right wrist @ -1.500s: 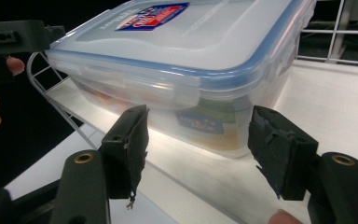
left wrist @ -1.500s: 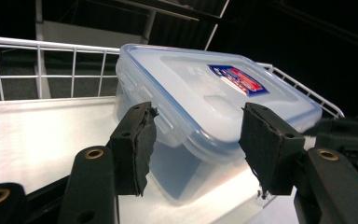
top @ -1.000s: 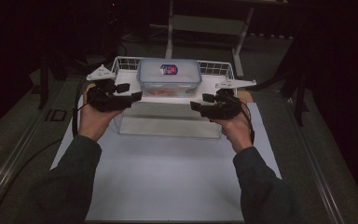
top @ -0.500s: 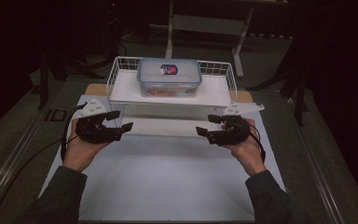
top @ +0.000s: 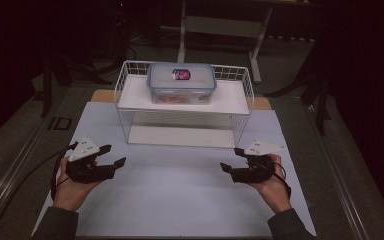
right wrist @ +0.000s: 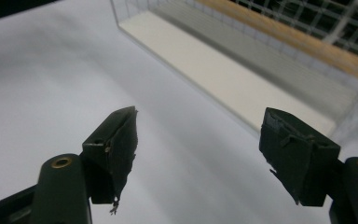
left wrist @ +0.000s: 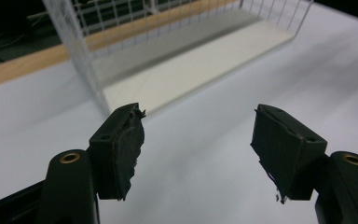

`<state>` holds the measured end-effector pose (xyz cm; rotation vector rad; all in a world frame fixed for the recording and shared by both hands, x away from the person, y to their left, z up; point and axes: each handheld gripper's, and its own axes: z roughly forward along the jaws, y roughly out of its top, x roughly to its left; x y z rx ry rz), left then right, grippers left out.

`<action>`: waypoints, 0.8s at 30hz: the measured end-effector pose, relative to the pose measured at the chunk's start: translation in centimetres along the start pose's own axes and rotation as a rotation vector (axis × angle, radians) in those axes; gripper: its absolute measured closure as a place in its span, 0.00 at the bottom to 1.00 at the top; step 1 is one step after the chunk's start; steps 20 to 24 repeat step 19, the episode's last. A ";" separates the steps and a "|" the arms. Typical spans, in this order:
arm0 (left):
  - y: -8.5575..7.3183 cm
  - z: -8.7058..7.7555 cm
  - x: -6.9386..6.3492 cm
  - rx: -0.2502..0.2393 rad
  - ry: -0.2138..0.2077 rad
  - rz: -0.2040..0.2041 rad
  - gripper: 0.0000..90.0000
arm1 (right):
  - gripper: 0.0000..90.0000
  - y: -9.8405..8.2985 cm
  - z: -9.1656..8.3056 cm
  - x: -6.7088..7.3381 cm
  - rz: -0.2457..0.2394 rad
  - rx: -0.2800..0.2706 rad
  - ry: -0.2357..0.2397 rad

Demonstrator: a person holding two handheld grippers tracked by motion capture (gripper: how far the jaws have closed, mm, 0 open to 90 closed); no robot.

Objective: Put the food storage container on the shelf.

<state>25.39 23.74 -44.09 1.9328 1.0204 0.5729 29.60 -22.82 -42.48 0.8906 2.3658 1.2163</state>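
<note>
Both grippers have dropped away from the wire rack [top: 130, 100] to the white mat [top: 180, 190] — the left gripper [top: 111, 156] and right gripper [top: 230, 161] have just been opening, jaws wide apart, nothing between them. Lidded food container [top: 181, 82] sits alone on the rack's top shelf — placement looks finished.

text: none legible | label: red-and-blue sticker [top: 181, 75] on the lid of the clear container [top: 181, 84] on the wire rack [top: 130, 102], print too small to read | mark: dark square sign [top: 59, 123] at the table's left edge, lettering unreadable
</note>
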 end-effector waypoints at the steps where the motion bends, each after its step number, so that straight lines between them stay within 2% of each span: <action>1: -0.6 0.0 0.0 0.002 0.006 -0.005 0.36 | 0.30 -0.6 -0.2 -0.1 0.005 0.001 -0.010; 7: -3.2 0.0 0.4 0.009 0.052 -0.041 0.35 | 0.30 -3.3 -2.2 -0.8 0.069 -0.042 -0.055; 9: -3.7 -0.1 0.6 0.014 0.084 -0.037 0.34 | 0.30 -4.2 -2.8 -0.8 0.082 -0.067 -0.081; 13: -4.2 -0.7 1.1 -0.014 0.115 -0.076 0.34 | 0.30 -6.0 -4.0 -1.0 0.116 -0.113 -0.132; 17: -4.5 -1.3 1.5 -0.039 0.152 -0.087 0.33 | 0.30 -6.8 -4.5 -1.4 0.146 -0.146 -0.168; 19: -4.6 -1.3 1.6 -0.047 0.170 -0.086 0.33 | 0.30 -6.8 -4.5 -1.5 0.142 -0.151 -0.178; 24: -4.6 -1.3 1.6 -0.047 0.170 -0.086 0.33 | 0.30 -6.8 -4.5 -1.5 0.142 -0.151 -0.178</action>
